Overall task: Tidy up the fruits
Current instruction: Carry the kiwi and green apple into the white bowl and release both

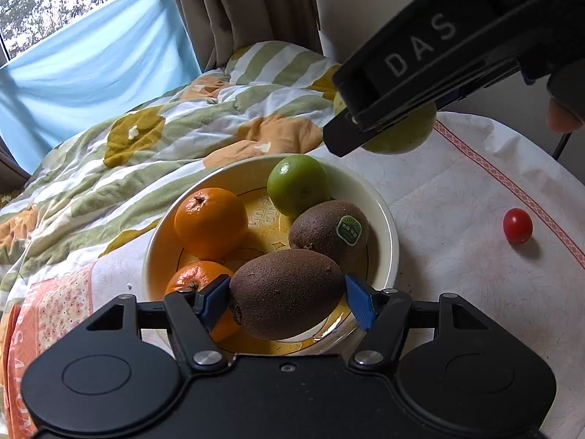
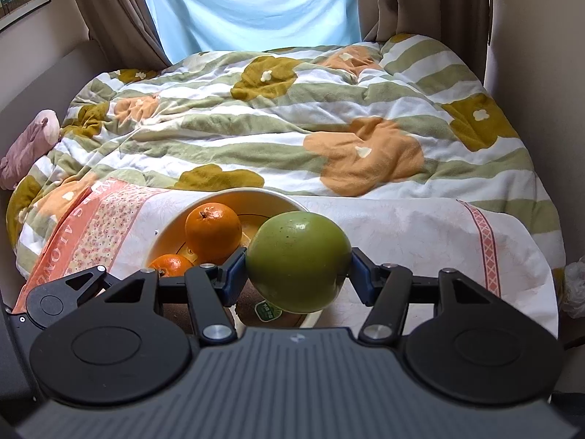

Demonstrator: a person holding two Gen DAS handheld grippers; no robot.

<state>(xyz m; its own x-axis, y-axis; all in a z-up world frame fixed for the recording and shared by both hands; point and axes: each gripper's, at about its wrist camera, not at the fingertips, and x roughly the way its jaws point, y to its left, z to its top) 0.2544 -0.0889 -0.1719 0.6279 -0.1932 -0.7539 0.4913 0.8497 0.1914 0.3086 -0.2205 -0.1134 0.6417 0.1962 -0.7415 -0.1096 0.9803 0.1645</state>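
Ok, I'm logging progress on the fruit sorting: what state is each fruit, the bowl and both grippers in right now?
Left gripper: shut on brown fuzzy kiwi, above the bowl.
Right gripper: shut on large green round fruit, held in the air.
Cream ceramic bowl: holds two oranges, a small green fruit and a stickered kiwi.
Small red tomato: loose on the tablecloth, outside the bowl.

The left wrist view looks steeply down from close above the bowl (image 1: 387,226), facing the bed (image 1: 120,168) and window in the upper left of the frame, with the right tongs (image 1: 369,135) at upper right. The right wrist view sits lower and flatter, facing straight across the bed toward the blue curtain (image 2: 252,7) at top centre. Both share the bowl, the two oranges, the cloth-covered tabletop (image 2: 409,234) and the bedspread.
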